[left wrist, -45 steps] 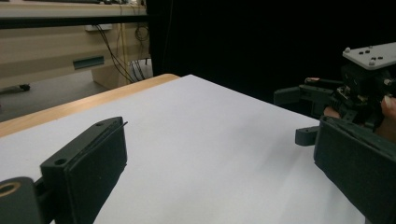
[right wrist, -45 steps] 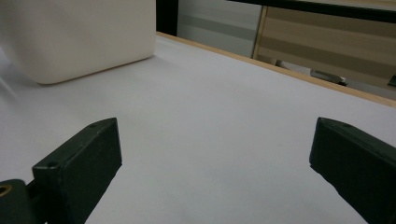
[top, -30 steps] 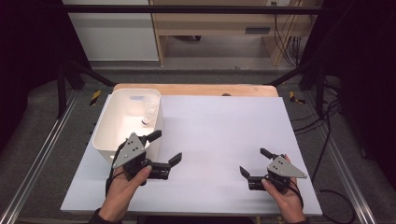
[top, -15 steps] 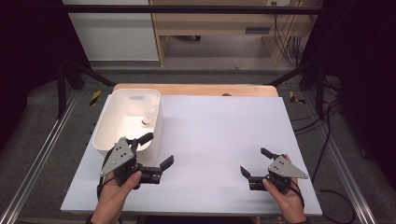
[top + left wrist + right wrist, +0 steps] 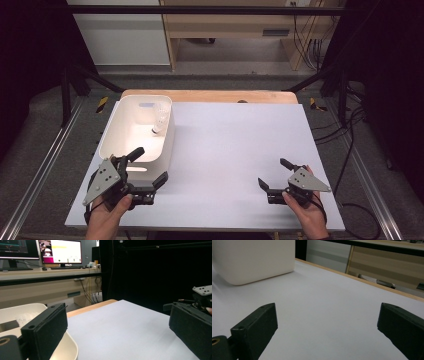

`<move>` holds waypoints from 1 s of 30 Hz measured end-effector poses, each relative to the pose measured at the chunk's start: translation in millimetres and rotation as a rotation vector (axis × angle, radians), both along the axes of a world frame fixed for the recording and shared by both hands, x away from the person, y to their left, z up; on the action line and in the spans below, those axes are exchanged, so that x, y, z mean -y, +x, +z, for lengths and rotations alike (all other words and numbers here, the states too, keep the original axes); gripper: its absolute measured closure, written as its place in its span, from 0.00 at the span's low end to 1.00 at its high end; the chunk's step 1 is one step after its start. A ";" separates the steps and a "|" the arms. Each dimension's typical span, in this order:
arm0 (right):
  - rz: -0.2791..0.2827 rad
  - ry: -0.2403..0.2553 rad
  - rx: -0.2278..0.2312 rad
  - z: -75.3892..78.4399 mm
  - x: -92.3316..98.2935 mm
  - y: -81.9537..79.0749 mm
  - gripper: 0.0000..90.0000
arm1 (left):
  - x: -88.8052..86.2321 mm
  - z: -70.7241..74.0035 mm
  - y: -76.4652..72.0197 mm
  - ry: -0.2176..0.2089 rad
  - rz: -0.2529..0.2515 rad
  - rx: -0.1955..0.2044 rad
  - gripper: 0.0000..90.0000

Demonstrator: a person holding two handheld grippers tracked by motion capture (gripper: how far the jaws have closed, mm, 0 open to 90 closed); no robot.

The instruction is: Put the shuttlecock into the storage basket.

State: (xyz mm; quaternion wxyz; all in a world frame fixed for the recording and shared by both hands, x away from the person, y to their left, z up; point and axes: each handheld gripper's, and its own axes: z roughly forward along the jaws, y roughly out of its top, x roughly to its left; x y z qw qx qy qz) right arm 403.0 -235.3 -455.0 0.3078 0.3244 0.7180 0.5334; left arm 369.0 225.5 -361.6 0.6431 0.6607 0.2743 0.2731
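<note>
A white bin (image 5: pixel 116 134) stands at the left of the white table (image 5: pixel 235 135), and a small white object (image 5: pixel 159 121) lies against its far right wall. My left gripper (image 5: pixel 151 163) is open at the bin's near right corner, its far jaw over the rim. In the left gripper view the left gripper (image 5: pixel 117 337) holds nothing, with the bin (image 5: pixel 30 312) behind its left jaw. My right gripper (image 5: pixel 272 171) stands open and empty low over the table's near right part. In the right gripper view the right gripper (image 5: pixel 328 335) faces the bin (image 5: pixel 254 260) across bare tabletop.
A wooden strip (image 5: pixel 210 95) borders the table's far edge, and metal rails (image 5: pixel 45 160) run along both sides. Beyond it stand a bench and cables (image 5: pixel 300 45). Monitors (image 5: pixel 60 251) sit on a desk in the left gripper view.
My left gripper has shifted left and a little nearer to the person, ending at the bin's near corner. The right gripper has stayed in place.
</note>
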 end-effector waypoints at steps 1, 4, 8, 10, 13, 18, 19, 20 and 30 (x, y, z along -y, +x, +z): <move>0.000 0.000 0.000 0.1 0.0 -0.1 0.03 | -1.9 -1.2 -2.2 0.000 0.004 0.001 0.02; -0.002 0.002 -0.002 0.4 0.2 -0.4 0.03 | -6.8 -6.6 -9.0 0.005 0.014 0.007 0.02; 0.000 -0.001 0.001 0.2 -0.3 -0.4 0.03 | -14.0 -16.5 -13.5 -0.001 0.027 -0.003 0.02; 0.000 -0.001 0.000 0.3 -0.7 -0.6 0.03 | -18.4 -21.2 -13.7 -0.016 0.035 -0.009 0.02; 0.000 -0.001 0.002 0.5 -0.7 -0.7 0.03 | -24.8 -28.2 -13.6 -0.018 0.047 -0.010 0.02; 0.002 -0.007 -0.002 -1.0 -1.3 -0.1 0.03 | -32.9 -39.4 -12.0 -0.027 0.057 -0.013 0.03; 0.002 -0.008 -0.002 -1.0 -1.3 -0.2 0.03 | -34.5 -42.2 -11.4 -0.031 0.061 -0.014 0.03; 0.002 -0.006 -0.001 -1.0 -1.4 -0.2 0.03 | -35.8 -44.4 -10.9 -0.033 0.063 -0.016 0.03; 0.002 -0.007 0.000 -1.2 -1.2 -0.2 0.04 | -41.6 -61.4 -8.0 -0.017 0.077 -0.019 0.03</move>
